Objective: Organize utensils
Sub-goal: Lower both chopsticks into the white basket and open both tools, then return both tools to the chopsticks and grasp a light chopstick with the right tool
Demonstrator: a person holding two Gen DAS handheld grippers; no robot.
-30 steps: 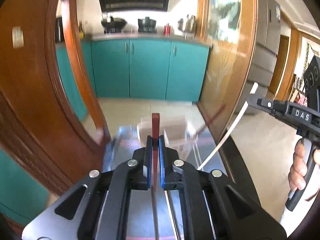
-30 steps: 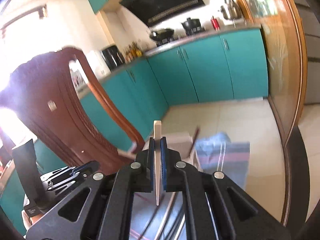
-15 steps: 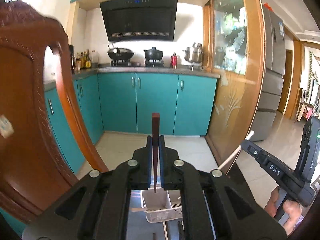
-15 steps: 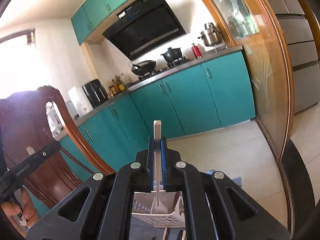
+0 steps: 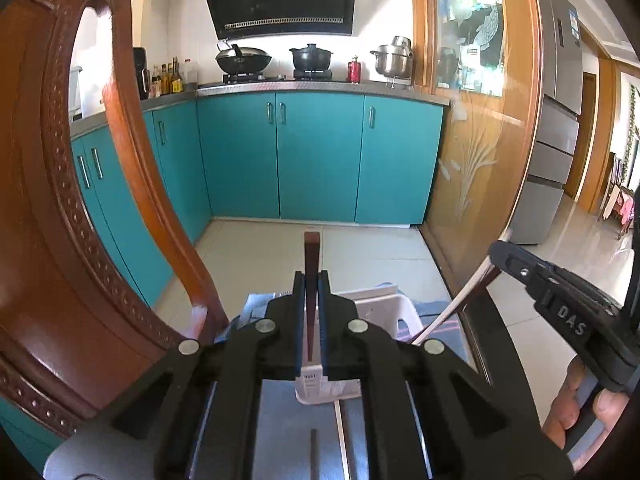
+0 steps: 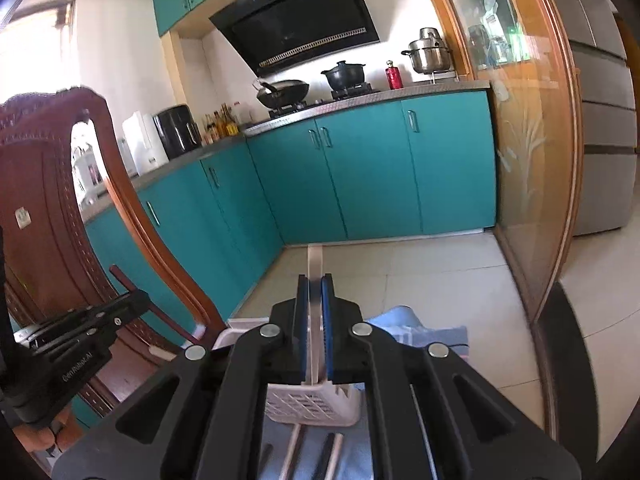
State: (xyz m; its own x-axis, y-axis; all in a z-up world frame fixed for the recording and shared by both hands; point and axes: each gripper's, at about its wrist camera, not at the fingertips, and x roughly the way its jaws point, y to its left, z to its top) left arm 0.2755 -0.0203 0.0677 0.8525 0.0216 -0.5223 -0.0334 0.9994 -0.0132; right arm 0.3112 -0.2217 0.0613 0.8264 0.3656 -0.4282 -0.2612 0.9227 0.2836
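Note:
My left gripper (image 5: 311, 280) is shut on a dark red-brown chopstick (image 5: 311, 248) that stands upright between the fingers. My right gripper (image 6: 315, 284) is shut on a cream-white chopstick (image 6: 314, 258), also upright; that gripper and its chopstick (image 5: 452, 310) show at the right of the left wrist view. A white slotted utensil basket (image 5: 380, 308) sits on a blue striped cloth (image 6: 432, 334) just below and ahead of both grippers; it also shows in the right wrist view (image 6: 308, 404). More chopsticks (image 6: 332, 458) lie on the cloth in front of the basket.
A carved wooden chair back (image 5: 60, 240) stands close on the left. The left gripper's body (image 6: 72, 344) shows at the left of the right wrist view. Teal kitchen cabinets (image 5: 316, 156) and a glass sliding door (image 5: 476, 160) are beyond. The table edge (image 6: 560, 360) runs along the right.
Both grippers have tilted down a little from half a second ago, so the basket now sits higher in both views. Both still hold their chopsticks.

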